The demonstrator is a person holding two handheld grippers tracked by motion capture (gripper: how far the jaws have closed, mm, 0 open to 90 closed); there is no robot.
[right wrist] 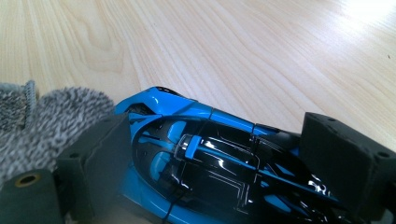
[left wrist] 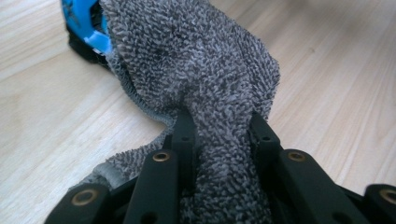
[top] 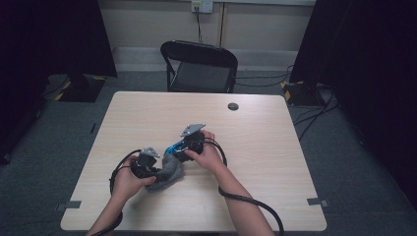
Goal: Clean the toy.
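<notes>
Left gripper (top: 146,164) clamps bunched grey towel (left wrist: 205,70) near table's (top: 275,147) near-left centre; right gripper (top: 189,142) clasps blue-black toy car (right wrist: 210,163) just right of it, towel touching car's end; risks: loops snagging car's edges, cloth slipping from narrow pinch, glossy car twisting between pads; count: one towel, one car, two grippers, one chair (top: 199,66) far side.
</notes>
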